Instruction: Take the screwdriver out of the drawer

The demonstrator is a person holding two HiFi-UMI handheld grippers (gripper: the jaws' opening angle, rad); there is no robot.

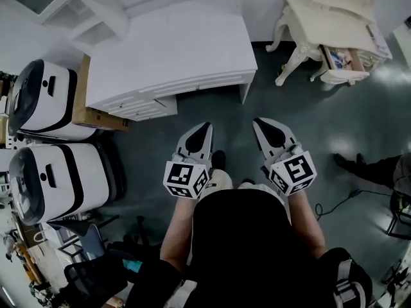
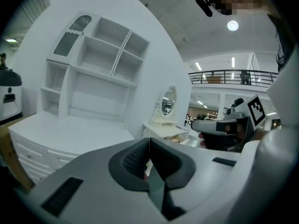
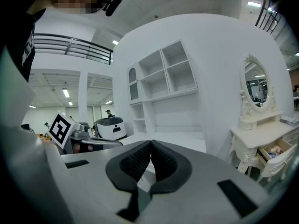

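Head view: left gripper and right gripper were both clenched and empty, held side by side at waist height, pointing forward over bare floor. The only open drawer was in the vanity table, well apart, ahead and to the right; the white desk ahead-left had its drawers closed. Screwdriver not resolvable, presumably in that open drawer, long axis unknown. Left gripper view: jaws together, nothing between, vanity far off just right of centre. Right gripper view: jaws together, nothing between, open drawer low at the right edge, contents unreadable. Judgement: the right gripper was nearer and the drawer lay right of both.
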